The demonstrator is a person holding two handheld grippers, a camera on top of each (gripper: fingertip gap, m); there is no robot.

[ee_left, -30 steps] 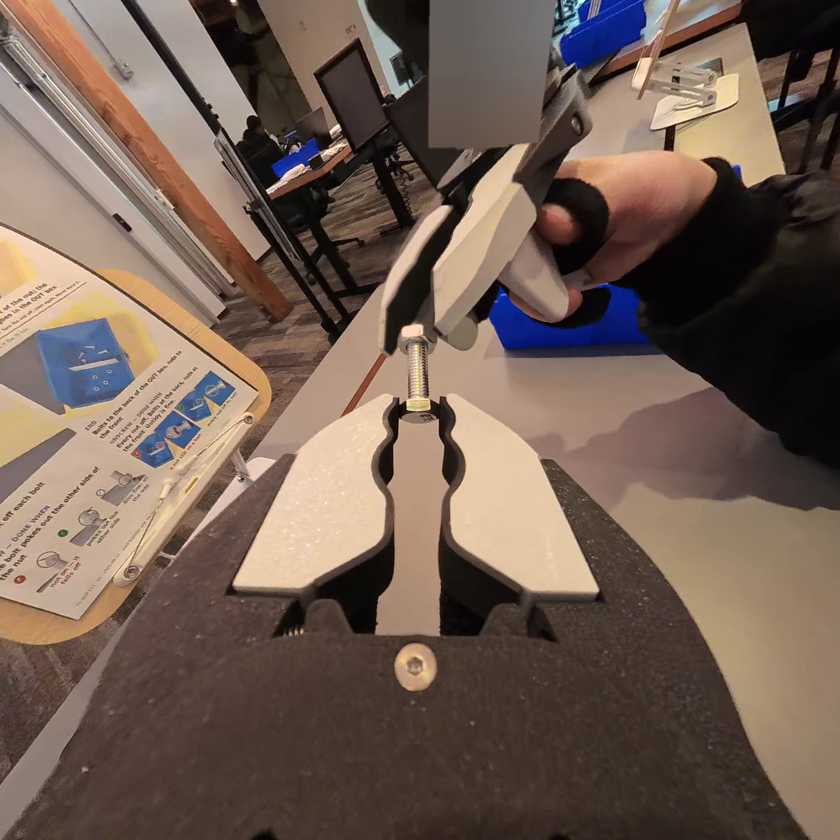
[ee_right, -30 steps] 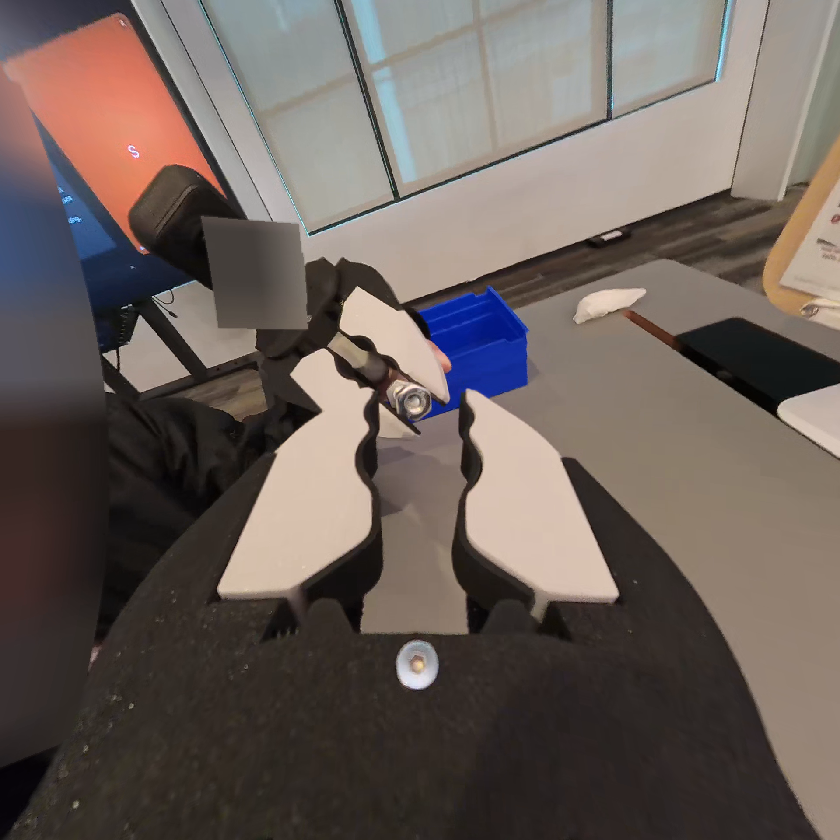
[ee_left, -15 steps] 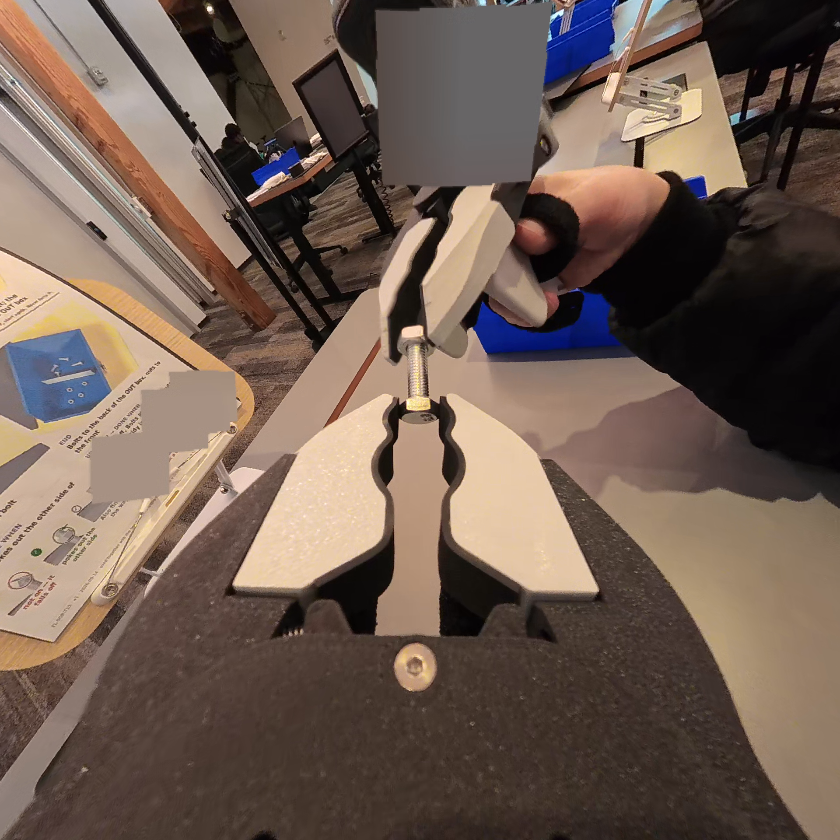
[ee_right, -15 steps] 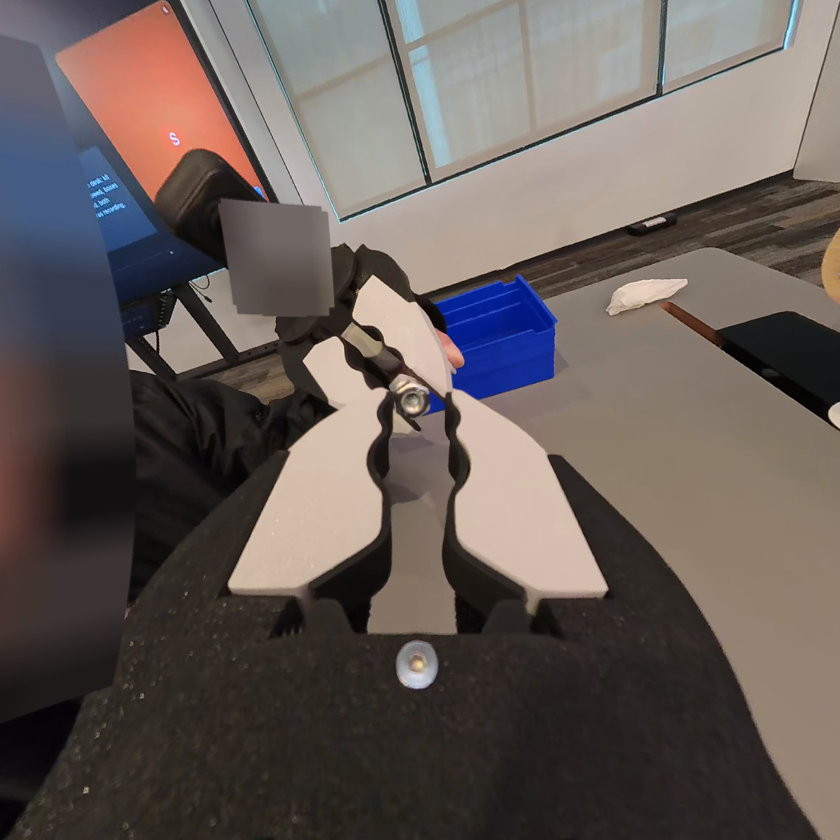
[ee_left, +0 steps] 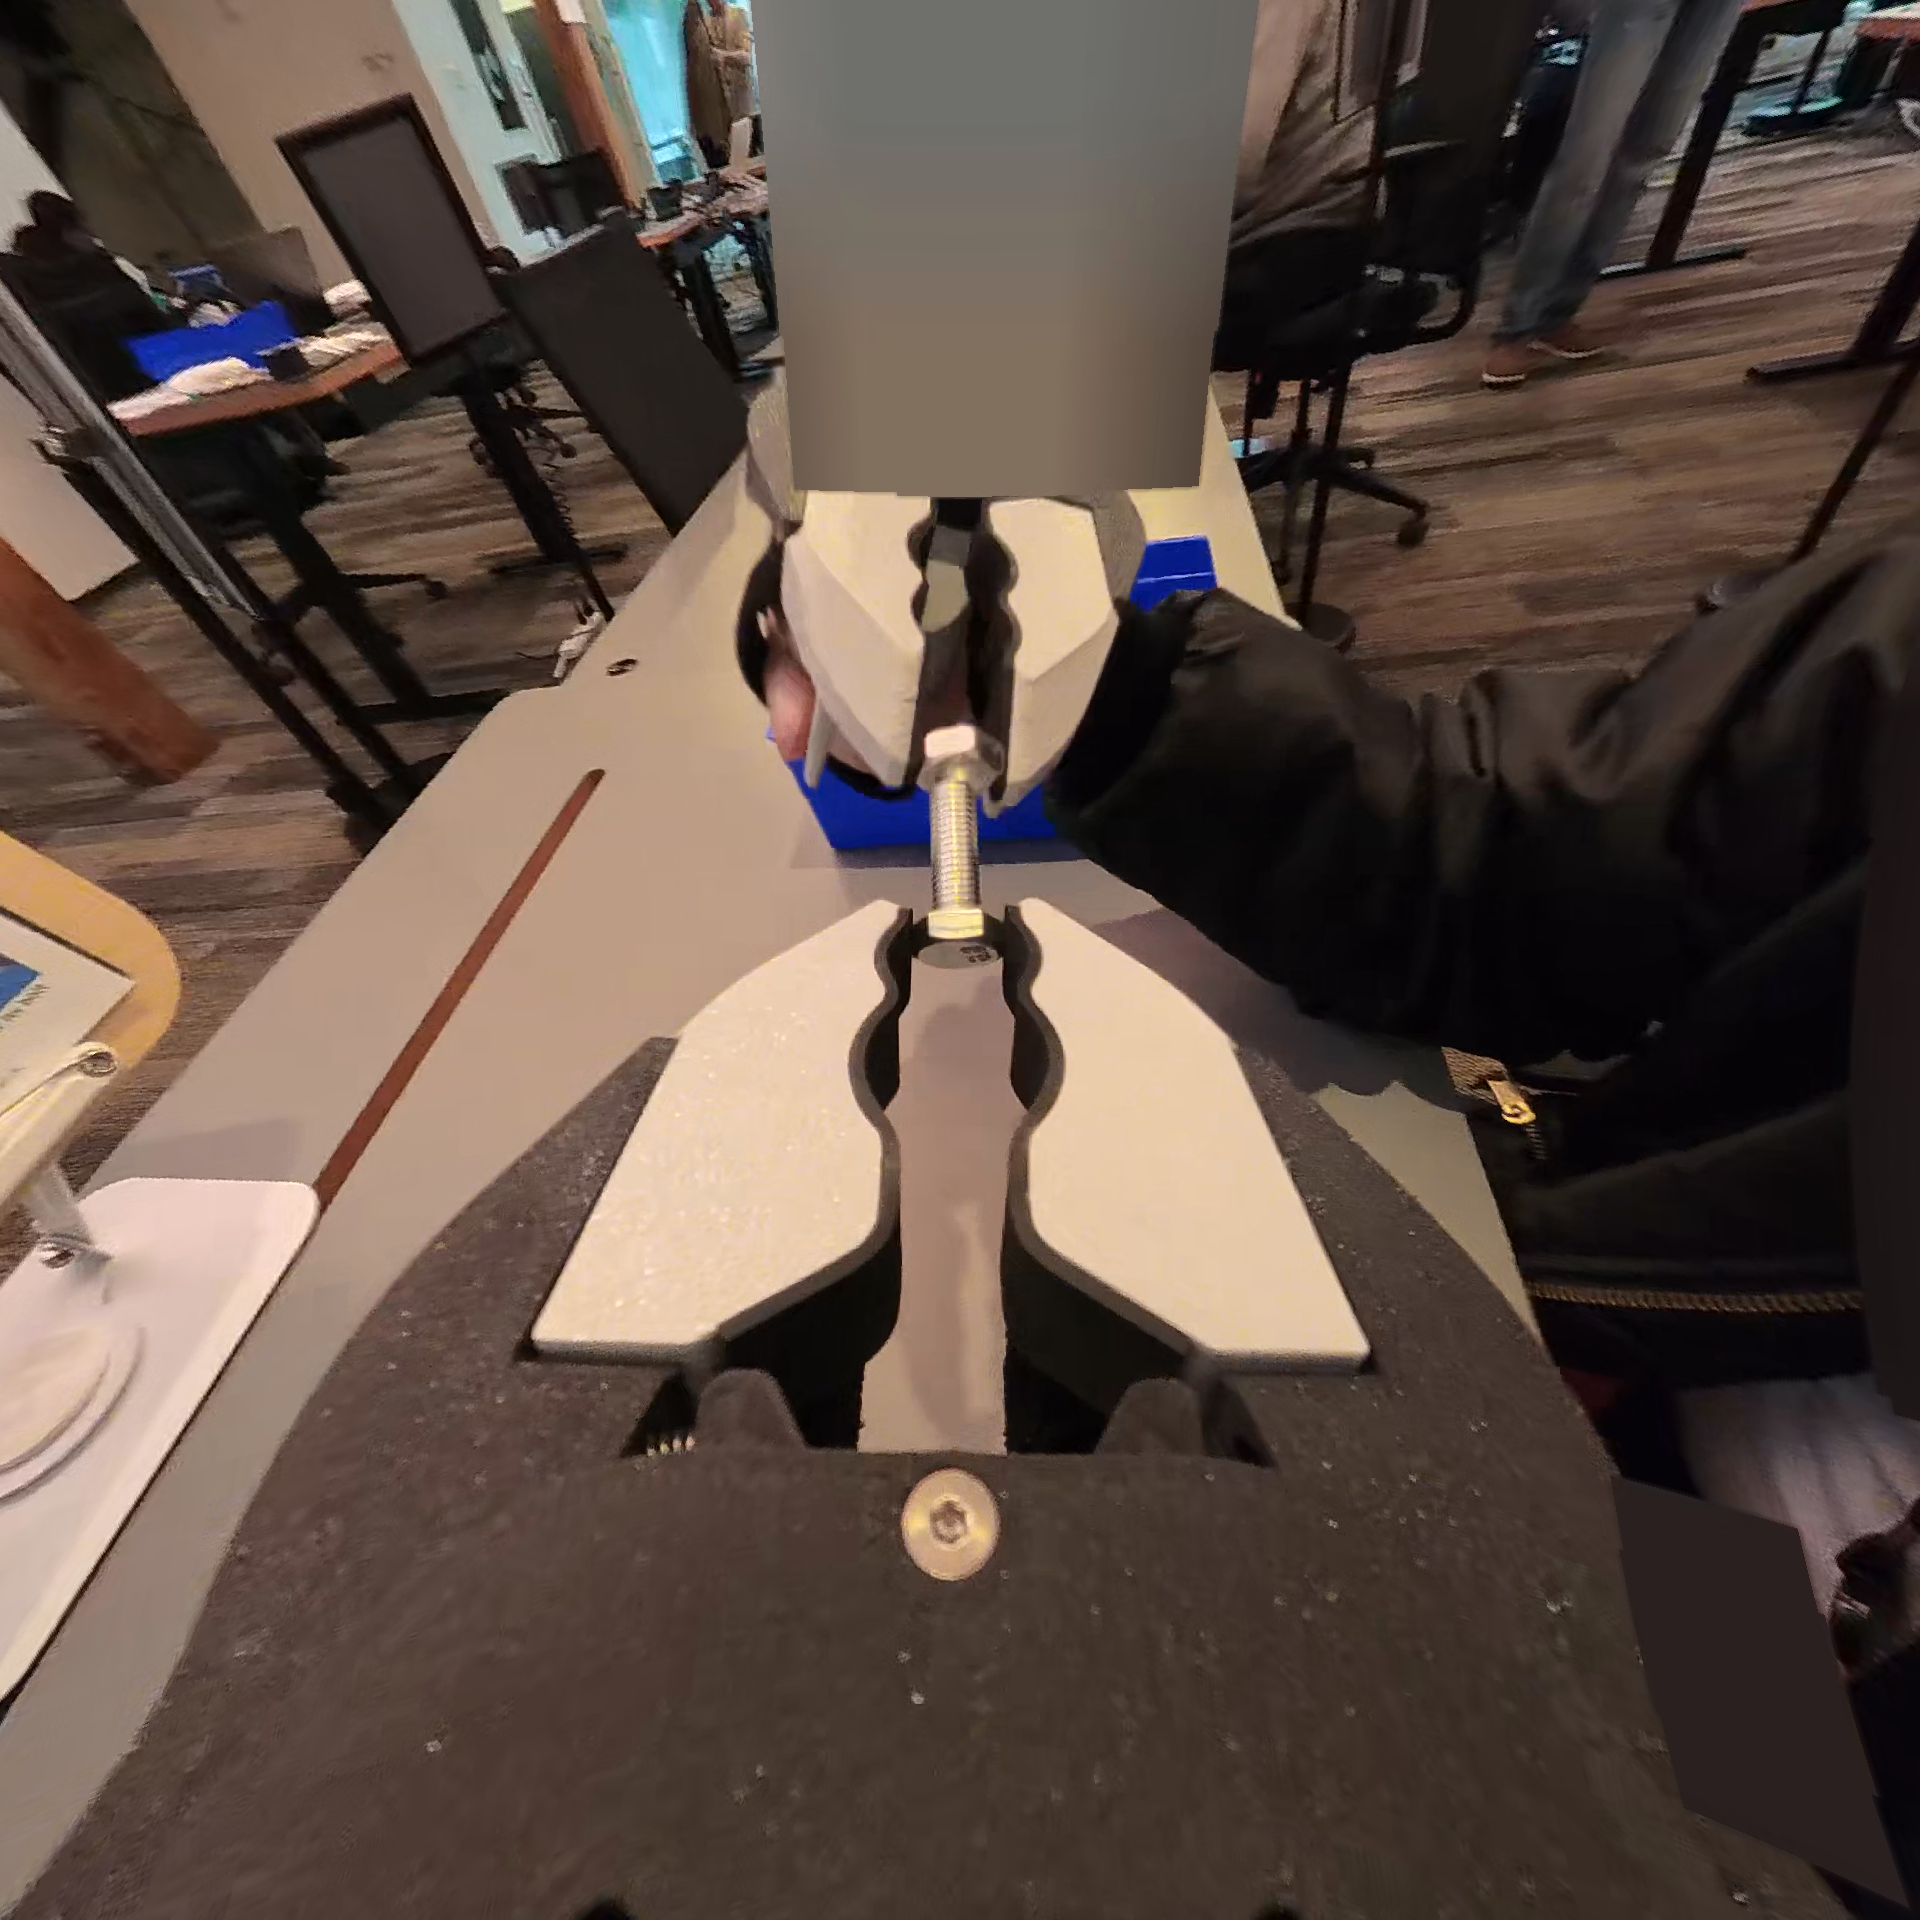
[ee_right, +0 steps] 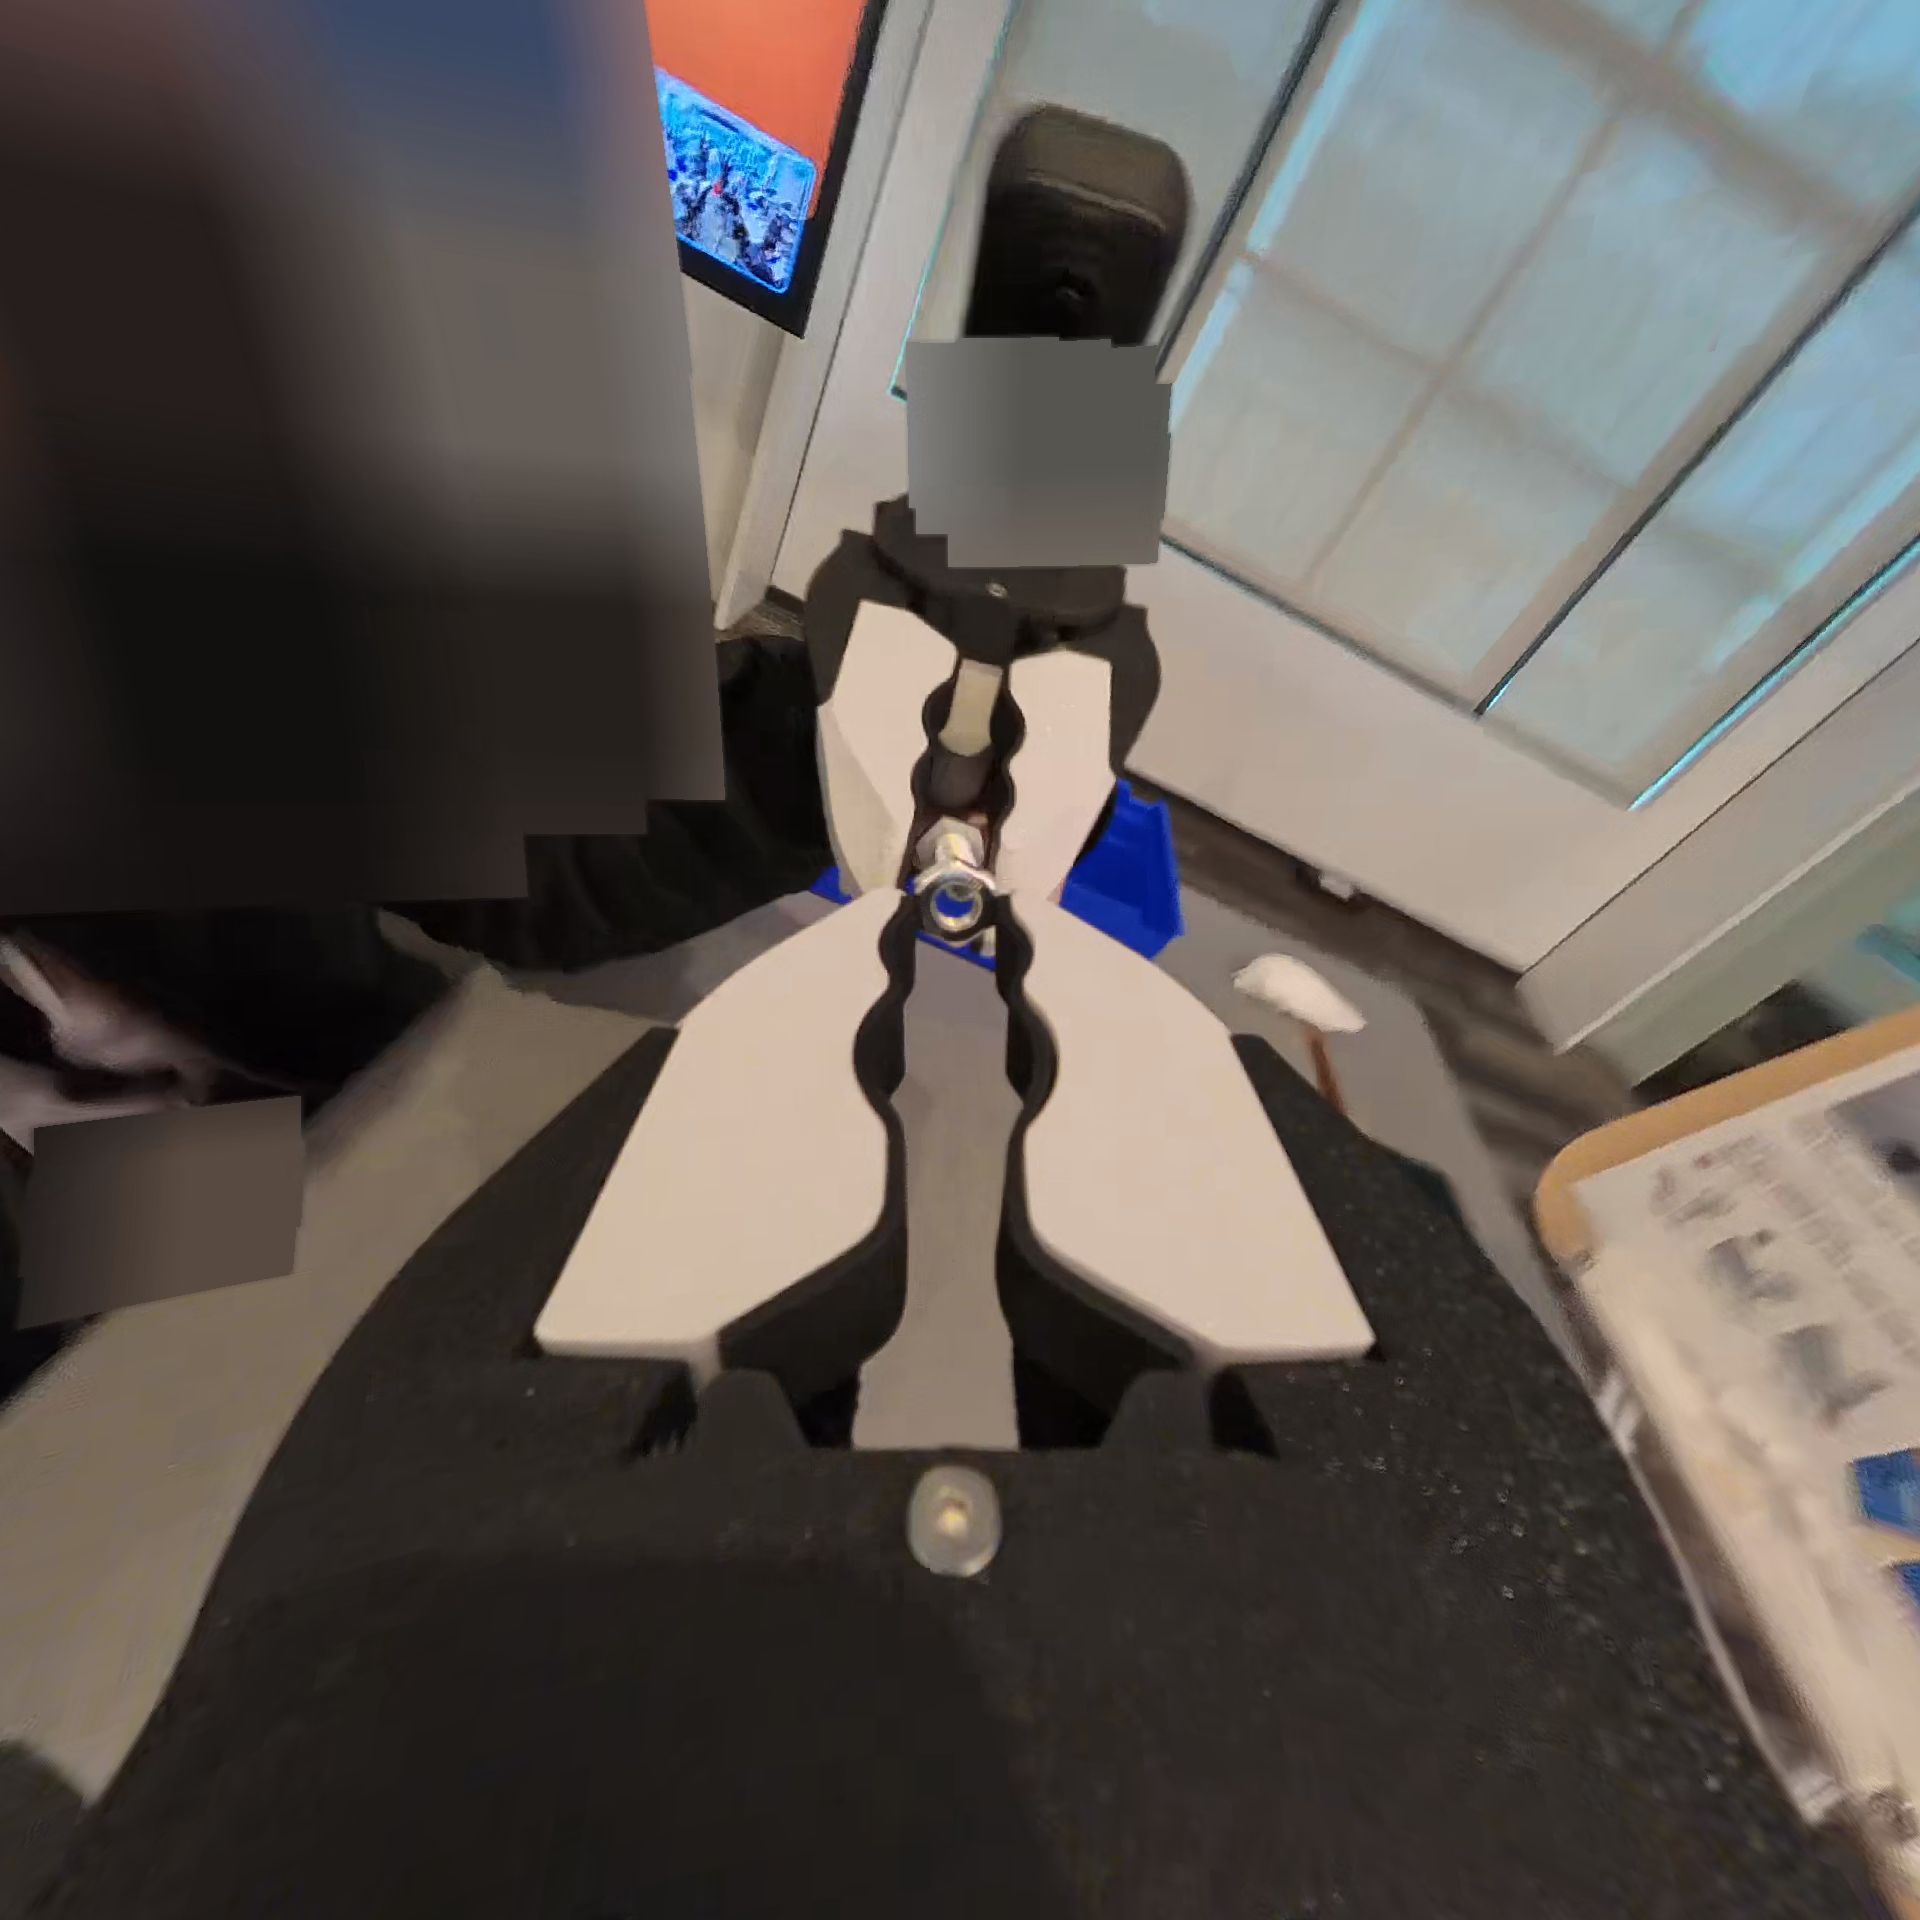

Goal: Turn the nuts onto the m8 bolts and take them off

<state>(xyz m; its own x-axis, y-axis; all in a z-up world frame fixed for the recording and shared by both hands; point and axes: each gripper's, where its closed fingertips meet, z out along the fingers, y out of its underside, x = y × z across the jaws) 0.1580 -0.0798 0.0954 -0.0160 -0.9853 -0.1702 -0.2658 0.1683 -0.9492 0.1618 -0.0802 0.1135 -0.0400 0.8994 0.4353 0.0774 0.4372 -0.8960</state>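
Right gripper [ee_right: 954,914] has just closed from wide open and now clamps the nut [ee_right: 951,912] at the bolt [ee_left: 956,844] tip, so turning can start. Left gripper [ee_left: 958,935] grips the bolt head. Bolt is shiny, threaded, held above the worktop [ee_left: 644,831], before the blue bin [ee_left: 894,826].

Bolt [ee_left: 957,831] between 2 facing grippers, bin [ee_left: 904,821] behind, on table [ee_left: 644,831]

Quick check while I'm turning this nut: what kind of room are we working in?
Most likely a shared office or lab workspace: height-adjustable desks, rolling office chairs, blue parts bins, and a grey worktable on wood-look flooring.
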